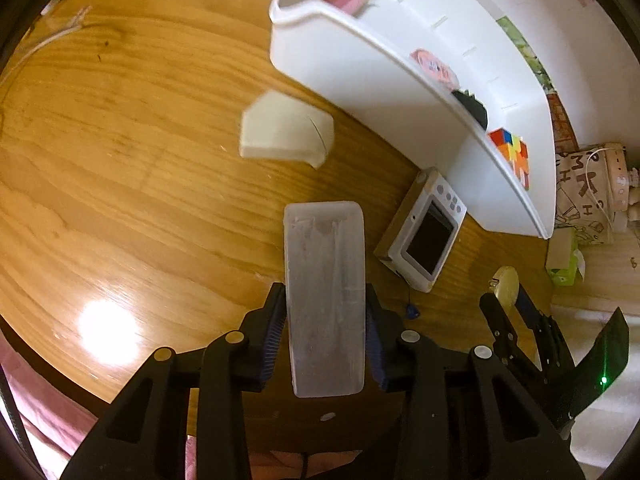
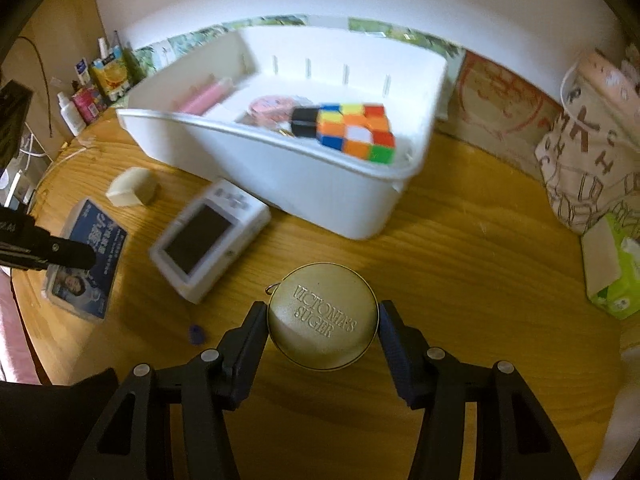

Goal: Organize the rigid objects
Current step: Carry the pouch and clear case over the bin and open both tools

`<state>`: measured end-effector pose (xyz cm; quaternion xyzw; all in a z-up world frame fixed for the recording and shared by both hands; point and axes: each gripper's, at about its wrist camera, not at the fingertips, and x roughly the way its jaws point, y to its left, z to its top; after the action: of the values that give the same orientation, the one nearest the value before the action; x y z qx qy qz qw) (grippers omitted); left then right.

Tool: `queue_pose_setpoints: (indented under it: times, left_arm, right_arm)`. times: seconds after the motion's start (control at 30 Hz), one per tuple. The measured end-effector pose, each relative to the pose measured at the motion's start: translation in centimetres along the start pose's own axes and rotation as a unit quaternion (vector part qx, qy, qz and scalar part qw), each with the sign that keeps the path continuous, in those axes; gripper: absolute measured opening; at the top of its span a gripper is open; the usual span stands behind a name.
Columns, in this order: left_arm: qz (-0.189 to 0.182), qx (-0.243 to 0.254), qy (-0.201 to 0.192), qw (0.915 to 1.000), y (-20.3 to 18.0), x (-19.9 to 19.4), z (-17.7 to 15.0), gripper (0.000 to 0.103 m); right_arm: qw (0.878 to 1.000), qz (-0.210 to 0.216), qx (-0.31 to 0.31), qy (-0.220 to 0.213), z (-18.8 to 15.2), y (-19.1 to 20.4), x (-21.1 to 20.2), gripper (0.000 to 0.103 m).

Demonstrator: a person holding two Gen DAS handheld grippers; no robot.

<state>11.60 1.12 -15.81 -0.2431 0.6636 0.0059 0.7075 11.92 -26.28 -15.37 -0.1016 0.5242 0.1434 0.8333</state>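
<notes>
Left gripper (image 1: 325, 332) clamped on frosted plastic case (image 1: 325, 300), right gripper (image 2: 322, 332) clamped on round gold tin (image 2: 322, 316), both near white bin (image 2: 280, 168).

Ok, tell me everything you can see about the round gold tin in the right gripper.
The round gold tin is a flat, metallic-looking disc embossed "VICTORIA'S SUGER" on its lid, with a small wire ring at its upper-left edge. It sits face-up between the right gripper, both fingers pressing its sides, above the wooden table, in front of the white bin.
</notes>
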Motion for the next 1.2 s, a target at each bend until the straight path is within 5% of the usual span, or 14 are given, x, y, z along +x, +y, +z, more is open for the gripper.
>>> queue_pose_setpoints:
  times: [0.43, 0.8, 1.07, 1.2]
  left_arm:
    - [0.020, 0.041, -0.048, 0.9978, 2.1, -5.1, 2.7, 0.039]
    - [0.016, 0.084, -0.110, 0.9902, 0.7, -8.9, 6.9, 0.039]
    - [-0.039, 0.134, -0.193, 0.9711, -1.9, -10.9, 9.5, 0.039]
    - [-0.048, 0.158, -0.247, 0.9548, -3.3, -10.9, 10.3, 0.039]
  right_arm:
    - [0.997, 0.027, -0.036, -0.070, 3.8, 6.4, -2.4, 0.056]
    - [0.988, 0.035, -0.030, -0.147, 8.2, 8.0, -4.5, 0.056]
    - [0.977, 0.012, -0.016, -0.214, 10.2, 6.0, -5.1, 0.056]
    - [0.971, -0.006, 0.004, -0.241, 10.5, 4.5, -4.5, 0.056]
